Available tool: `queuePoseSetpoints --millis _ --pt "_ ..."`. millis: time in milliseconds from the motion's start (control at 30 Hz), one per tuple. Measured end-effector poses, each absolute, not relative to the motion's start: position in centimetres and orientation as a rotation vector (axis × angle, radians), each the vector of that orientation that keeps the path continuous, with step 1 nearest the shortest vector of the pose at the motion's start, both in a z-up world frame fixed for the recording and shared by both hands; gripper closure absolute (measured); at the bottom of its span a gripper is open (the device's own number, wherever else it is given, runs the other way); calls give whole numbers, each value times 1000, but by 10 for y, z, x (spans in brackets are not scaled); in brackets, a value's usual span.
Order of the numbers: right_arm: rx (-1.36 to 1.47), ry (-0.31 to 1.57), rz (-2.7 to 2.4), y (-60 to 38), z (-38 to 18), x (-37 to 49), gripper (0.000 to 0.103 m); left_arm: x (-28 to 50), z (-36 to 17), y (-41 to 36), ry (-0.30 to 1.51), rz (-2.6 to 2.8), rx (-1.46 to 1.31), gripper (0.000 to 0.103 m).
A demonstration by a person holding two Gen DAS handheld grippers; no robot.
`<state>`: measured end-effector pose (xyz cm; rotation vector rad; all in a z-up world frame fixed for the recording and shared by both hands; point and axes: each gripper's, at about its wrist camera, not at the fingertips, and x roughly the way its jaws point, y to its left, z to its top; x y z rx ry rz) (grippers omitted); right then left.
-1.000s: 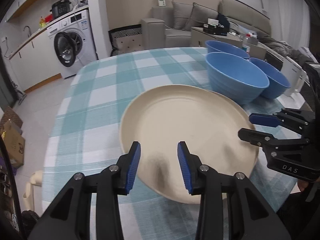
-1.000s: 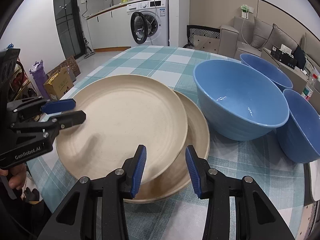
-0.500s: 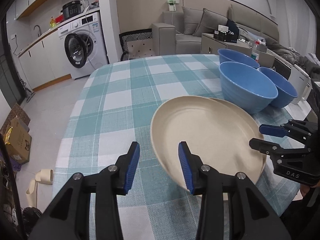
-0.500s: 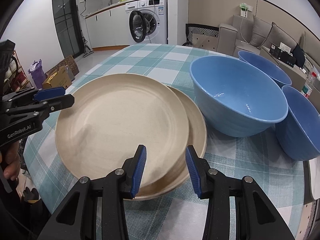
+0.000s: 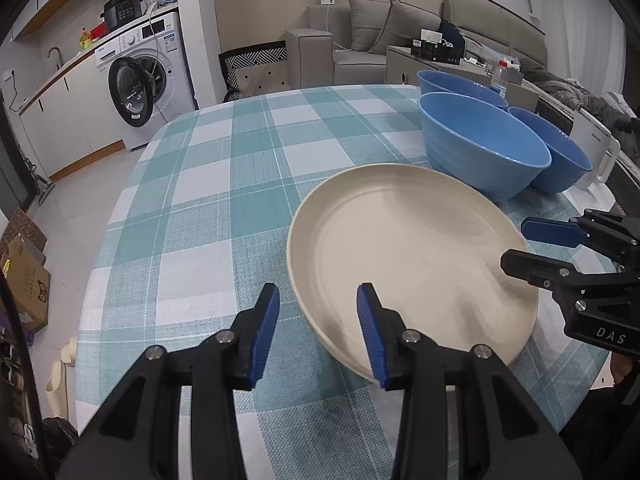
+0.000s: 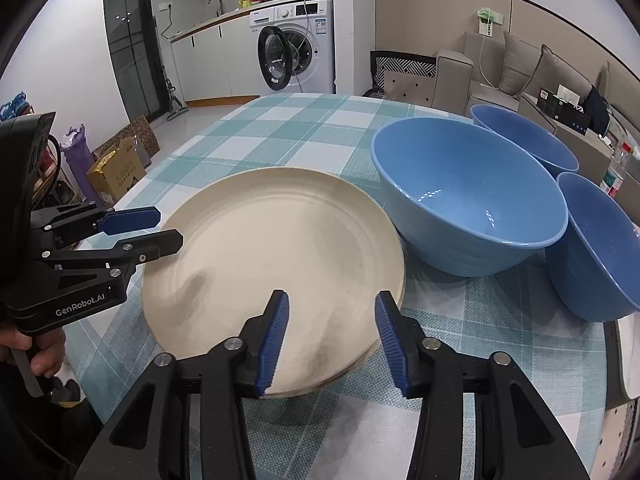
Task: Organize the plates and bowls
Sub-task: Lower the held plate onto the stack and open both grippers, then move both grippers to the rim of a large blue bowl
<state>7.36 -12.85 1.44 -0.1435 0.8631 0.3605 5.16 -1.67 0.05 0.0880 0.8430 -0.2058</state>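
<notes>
Two cream plates lie stacked on the checked tablecloth; the top plate (image 5: 412,256) also shows in the right wrist view (image 6: 276,256), with the lower plate's rim (image 6: 370,354) just showing beneath it. Three blue bowls stand beside the stack: a large one (image 6: 468,196) (image 5: 480,148) nearest, two more (image 6: 600,248) (image 6: 524,140) behind it. My left gripper (image 5: 318,330) is open and empty at the plates' left edge. My right gripper (image 6: 330,340) is open and empty, hovering over the plates' near rim.
The table (image 5: 224,184) has a teal-and-white checked cloth. A white object (image 5: 596,152) stands at the table's right edge past the bowls. A washing machine (image 5: 148,76), sofa (image 5: 400,32) and cardboard boxes (image 5: 24,280) surround the table.
The top plate has settled squarely onto the lower plate. My left gripper has drawn back leftward off the plate. My right gripper has held its place.
</notes>
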Motion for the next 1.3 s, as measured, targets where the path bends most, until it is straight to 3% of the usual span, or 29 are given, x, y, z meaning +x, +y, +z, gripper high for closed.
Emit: queuePoseSetpoints --millis 67,133,333,367,433,633,833,1300 --pt "-139 860 363 -129 16 73 53 51 3 -17 835 -215 81 60" --pt "-130 853 365 -131 18 73 41 50 6 -18 827 -227 69 49" --pt "-107 817 365 -139 31 69 23 50 18 -25 804 -262 47 39" --pt "-104 811 364 -141 34 68 23 51 20 -26 799 -269 44 36" --pt "-101 797 360 -144 39 67 22 52 26 -28 783 -275 35 21" --pt "-88 756 333 -160 55 64 9 57 42 -33 768 -302 8 5" --pt "-70 722 305 -179 72 62 2 67 54 -39 750 -316 -22 0" --pt "-92 658 258 -216 107 61 1 82 74 -84 713 -379 10 0"
